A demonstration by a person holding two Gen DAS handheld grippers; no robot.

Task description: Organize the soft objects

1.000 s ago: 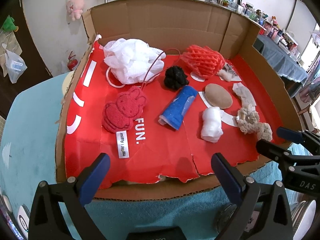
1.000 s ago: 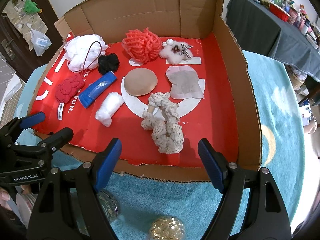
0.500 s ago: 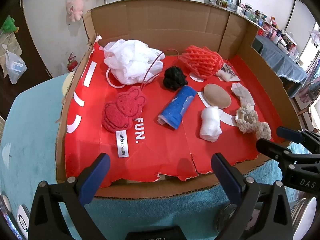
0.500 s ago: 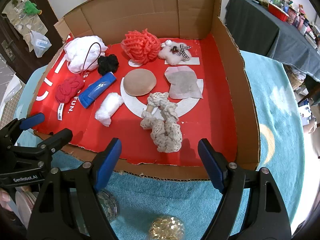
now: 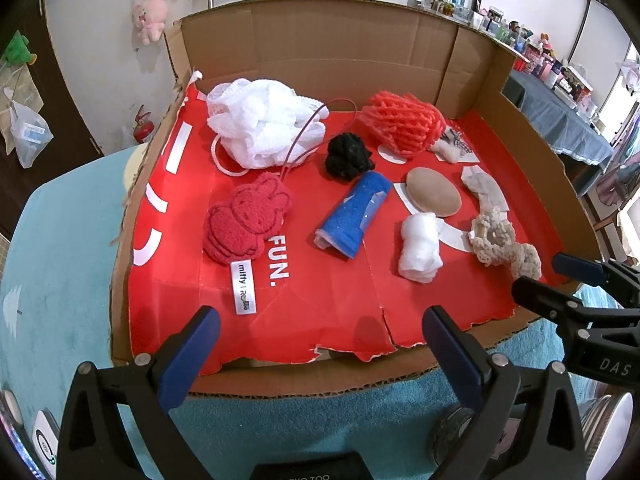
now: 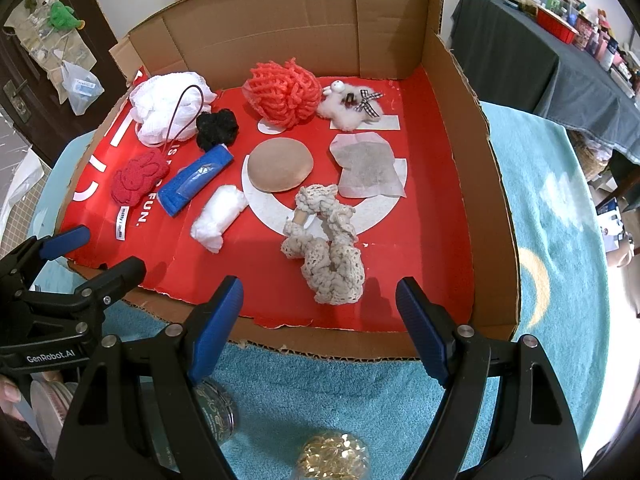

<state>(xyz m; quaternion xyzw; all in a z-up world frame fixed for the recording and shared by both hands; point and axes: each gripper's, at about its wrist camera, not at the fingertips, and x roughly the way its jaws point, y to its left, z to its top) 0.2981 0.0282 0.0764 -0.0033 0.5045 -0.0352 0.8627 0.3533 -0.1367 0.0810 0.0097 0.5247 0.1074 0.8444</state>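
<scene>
Nearest, both tools hang over the turquoise cover of the desk (image 6: 540, 208), just short of the near rim of the cardboard tray (image 6: 360, 354). The left tool (image 5: 320, 344) is spread wide and holds nothing; the right tool (image 6: 320, 316) is likewise released, with nothing between its blue pads.

Just inside the near edge of the tray lies the beige crochet piece (image 6: 324, 256). Left of it is the white cotton wad (image 6: 218, 216), and toward the left edge lie the blue roll (image 6: 194, 180) and the red rabbit cloth (image 6: 138, 176) with its label. At mid-tray sit the tan round pad (image 6: 279, 170) and the grey gauzy sachet (image 6: 368, 164). Farther back are the black knit ball (image 6: 216, 128), the white mesh bundle (image 6: 168, 110) at the far left corner, the coral net pouf (image 6: 284, 92) and the small fluffy toy with a checked bow (image 6: 352, 106) by the back wall.

The soft things are spread singly, apart from one another. That fits either a layout awaiting sorting or one already spaced out, so the step cannot be settled; both tools merely face the tray with nothing in their grasp.

Against the frames a second ago, both views have drawn back very slightly: the tray's contents sit a touch farther off, while no item has shifted on the red lining and both tools are spread as before.
</scene>
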